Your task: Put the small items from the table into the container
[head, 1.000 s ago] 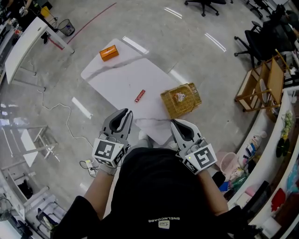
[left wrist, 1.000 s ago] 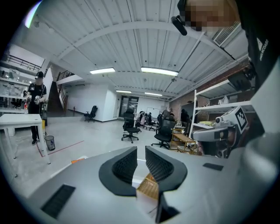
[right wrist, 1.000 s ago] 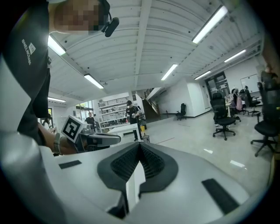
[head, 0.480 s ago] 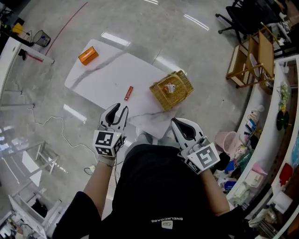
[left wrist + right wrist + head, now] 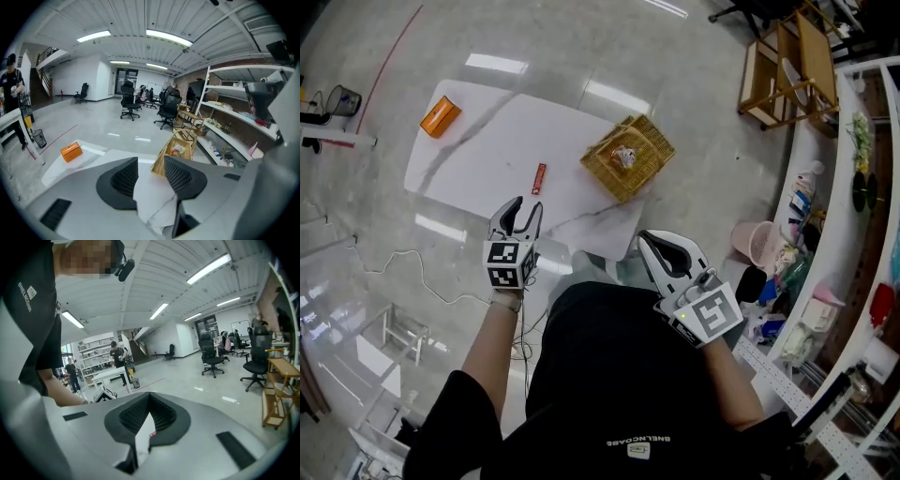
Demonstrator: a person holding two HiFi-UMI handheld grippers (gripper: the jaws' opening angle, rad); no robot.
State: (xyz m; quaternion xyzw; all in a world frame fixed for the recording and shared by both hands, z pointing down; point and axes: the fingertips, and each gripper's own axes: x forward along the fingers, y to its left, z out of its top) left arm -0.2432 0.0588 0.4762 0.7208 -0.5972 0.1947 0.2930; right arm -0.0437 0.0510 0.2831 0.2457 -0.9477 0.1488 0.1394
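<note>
Head view, looking steeply down: a white desk (image 5: 478,141) stands on a glossy floor. A woven basket (image 5: 649,150), the container, sits at the desk's right edge with one small packet (image 5: 623,157) already inside. A small red item (image 5: 538,178) lies on the bare desk left of the basket, well apart from it. An orange box (image 5: 441,116) rests near the far left corner.

Left tongs (image 5: 521,208) hang over the desk's near edge, near the red item but not touching it. Left gripper view: the jaws are partly apart and opening, with nothing gripped; only desk surface and the basket show through the gap.

Right tongs (image 5: 654,244) are held off the desk, near the person's body. Right gripper view: the jaw tips meet and hold nothing.
</note>
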